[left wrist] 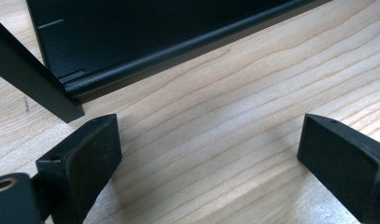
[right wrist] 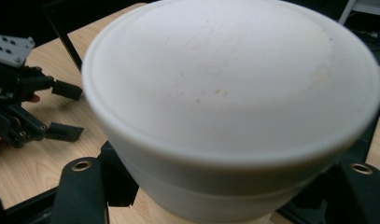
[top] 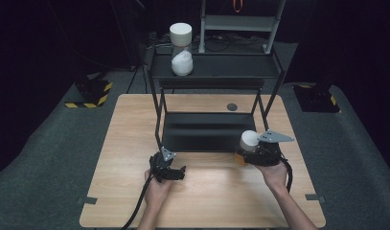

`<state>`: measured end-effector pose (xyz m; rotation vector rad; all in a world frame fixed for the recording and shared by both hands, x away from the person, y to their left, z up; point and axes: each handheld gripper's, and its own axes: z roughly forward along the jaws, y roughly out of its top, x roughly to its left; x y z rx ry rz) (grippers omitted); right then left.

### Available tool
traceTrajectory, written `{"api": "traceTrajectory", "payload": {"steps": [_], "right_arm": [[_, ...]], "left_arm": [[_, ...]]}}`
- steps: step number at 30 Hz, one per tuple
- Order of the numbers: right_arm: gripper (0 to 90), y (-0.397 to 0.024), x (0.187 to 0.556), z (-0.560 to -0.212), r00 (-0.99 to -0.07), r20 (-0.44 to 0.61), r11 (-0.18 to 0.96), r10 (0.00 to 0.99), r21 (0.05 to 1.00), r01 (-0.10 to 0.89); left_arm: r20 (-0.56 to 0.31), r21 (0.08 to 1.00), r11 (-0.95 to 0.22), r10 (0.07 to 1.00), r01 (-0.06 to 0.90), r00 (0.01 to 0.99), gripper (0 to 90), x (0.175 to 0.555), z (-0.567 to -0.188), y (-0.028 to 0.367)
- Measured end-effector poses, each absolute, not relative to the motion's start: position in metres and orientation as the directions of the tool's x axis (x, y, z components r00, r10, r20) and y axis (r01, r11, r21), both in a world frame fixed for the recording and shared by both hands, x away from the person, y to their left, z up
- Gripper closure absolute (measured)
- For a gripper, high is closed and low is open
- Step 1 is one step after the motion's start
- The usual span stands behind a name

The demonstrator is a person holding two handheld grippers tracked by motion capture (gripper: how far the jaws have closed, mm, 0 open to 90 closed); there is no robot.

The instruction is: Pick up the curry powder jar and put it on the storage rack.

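Clamped in the right claw [top: 252, 152] at the five o'clock corner of the black rack [top: 209, 132], the white-capped jar [top: 249, 140] should be kept upright and lifted clear, while the left claw [top: 176, 173] is held wide and empty over the table [top: 125, 143].

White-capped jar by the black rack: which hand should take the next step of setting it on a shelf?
Right. The right gripper is already shut on the white-capped jar, beside the rack's lower shelf. The left gripper is open over bare table, holding nothing.
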<state>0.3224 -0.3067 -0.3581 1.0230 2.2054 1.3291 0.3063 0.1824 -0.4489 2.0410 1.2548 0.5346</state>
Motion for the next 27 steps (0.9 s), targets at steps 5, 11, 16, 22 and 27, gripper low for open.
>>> {"api": "traceTrajectory", "payload": {"steps": [5, 11, 16, 22, 27], "right_arm": [[33.3, -0.311, 0.328, -0.339, -0.669, 0.06, 0.288, 0.741, 0.872, 0.397], [33.3, -0.313, 0.337, -0.316, -0.673, 0.058, 0.303, 0.737, 0.862, 0.406], [33.4, -0.311, 0.341, -0.299, -0.67, 0.041, 0.312, 0.741, 0.863, 0.398], [33.4, -0.309, 0.348, -0.276, -0.672, 0.037, 0.318, 0.74, 0.861, 0.397], [33.4, -0.305, 0.354, -0.253, -0.683, 0.013, 0.341, 0.73, 0.859, 0.381]], "left_arm": [[-0.005, 0.725, -0.308, 0.892, 0.616, 0.452, 6.1, 0.306, -0.449, 0.182], [-0.004, 0.724, -0.309, 0.892, 0.616, 0.452, 6.1, 0.306, -0.449, 0.182], [-0.005, 0.725, -0.308, 0.892, 0.616, 0.452, 6.1, 0.306, -0.449, 0.182], [-0.005, 0.725, -0.308, 0.892, 0.616, 0.452, 6.1, 0.306, -0.449, 0.182], [-0.005, 0.725, -0.308, 0.892, 0.616, 0.452, 6.1, 0.306, -0.449, 0.182]]}}
